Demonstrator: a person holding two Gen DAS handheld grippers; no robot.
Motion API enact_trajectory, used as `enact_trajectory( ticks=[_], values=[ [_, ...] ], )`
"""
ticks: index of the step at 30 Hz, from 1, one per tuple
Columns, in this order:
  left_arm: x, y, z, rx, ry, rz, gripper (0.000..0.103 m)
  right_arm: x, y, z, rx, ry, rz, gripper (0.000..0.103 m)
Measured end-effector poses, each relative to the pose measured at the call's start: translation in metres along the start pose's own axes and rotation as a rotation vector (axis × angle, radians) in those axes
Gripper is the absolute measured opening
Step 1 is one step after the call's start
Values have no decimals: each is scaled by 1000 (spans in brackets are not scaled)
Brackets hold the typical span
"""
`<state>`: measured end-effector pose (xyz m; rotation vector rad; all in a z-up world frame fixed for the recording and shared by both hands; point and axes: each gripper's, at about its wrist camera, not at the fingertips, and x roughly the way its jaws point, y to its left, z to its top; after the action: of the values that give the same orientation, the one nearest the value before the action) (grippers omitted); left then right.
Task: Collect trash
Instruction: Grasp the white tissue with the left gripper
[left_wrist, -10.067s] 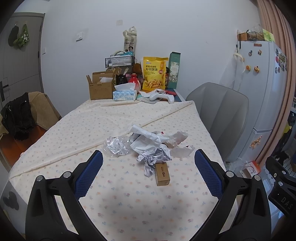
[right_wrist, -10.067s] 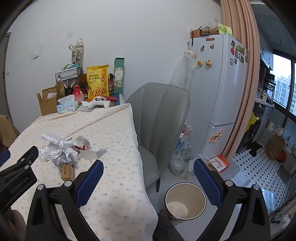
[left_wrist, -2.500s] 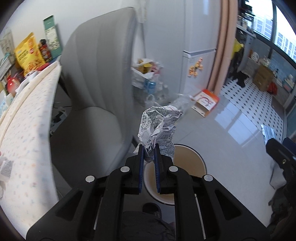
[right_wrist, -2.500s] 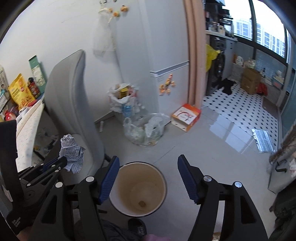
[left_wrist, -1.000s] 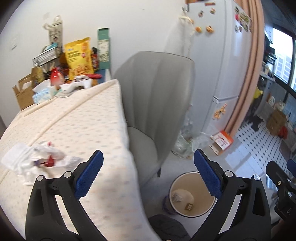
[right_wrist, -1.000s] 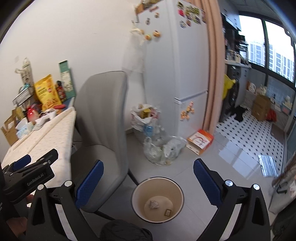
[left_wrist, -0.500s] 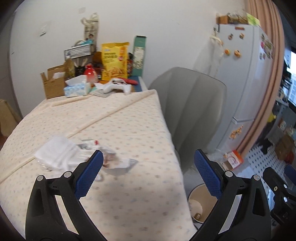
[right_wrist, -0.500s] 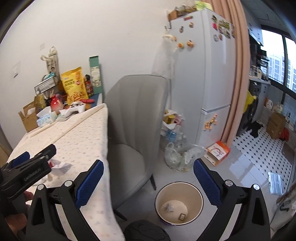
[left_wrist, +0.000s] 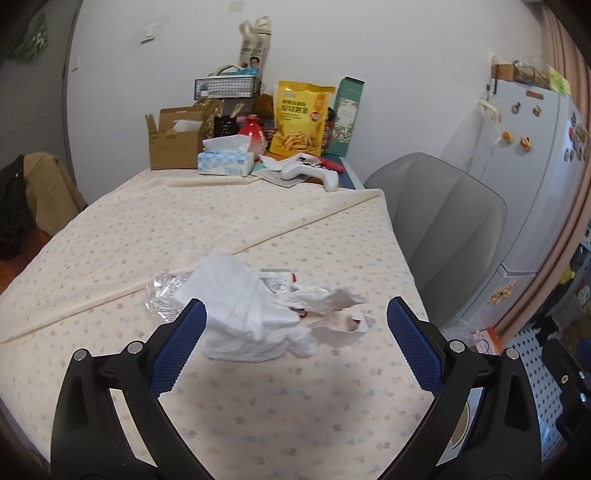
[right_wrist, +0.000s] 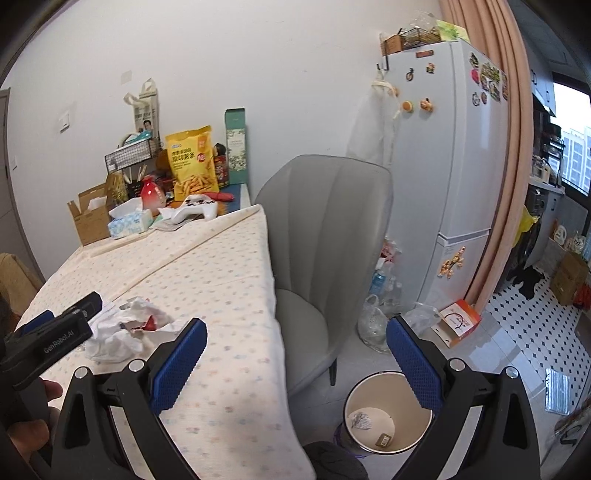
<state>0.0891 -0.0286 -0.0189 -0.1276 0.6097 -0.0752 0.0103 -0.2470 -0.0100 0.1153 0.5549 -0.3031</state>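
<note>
Hovering left tool (left_wrist: 295, 332): jaws wide, empty, over the white wrappers (left_wrist: 247, 314) on the tabletop (left_wrist: 258, 406).
Right tool (right_wrist: 295, 354): spread, empty.
Bin (right_wrist: 388, 411): floor, holds crumpled paper (right_wrist: 362, 421).

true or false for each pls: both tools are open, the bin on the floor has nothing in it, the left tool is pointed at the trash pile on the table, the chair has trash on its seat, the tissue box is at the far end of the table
1. Both tools are open. True: the left tool and right tool both have their jaws spread wide, holding nothing.
2. The bin has nothing in it. False: the bin holds a crumpled paper and a small box.
3. The left tool points at the trash pile. True: the trash pile lies between its jaws on the table.
4. The chair has trash on its seat. False: the seat of the chair is bare.
5. The tissue box is at the table's far end. True: the tissue box sits there.
</note>
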Motion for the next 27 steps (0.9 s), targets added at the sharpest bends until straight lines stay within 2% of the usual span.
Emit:
enact_trajectory(
  ticks=[11,24,26,27],
  values=[
    [21,55,-5,-83,34,65,97,17,45,-8,-48,33,46,95],
    [60,48,-7,-67,82,90,97,42,55,-12,-52,78,67,95],
    [66,48,-7,-68,91,93,93,45,57,-13,-57,82,69,95],
    [68,49,-7,-72,96,93,87,48,59,-13,-58,86,72,94]
  ],
)
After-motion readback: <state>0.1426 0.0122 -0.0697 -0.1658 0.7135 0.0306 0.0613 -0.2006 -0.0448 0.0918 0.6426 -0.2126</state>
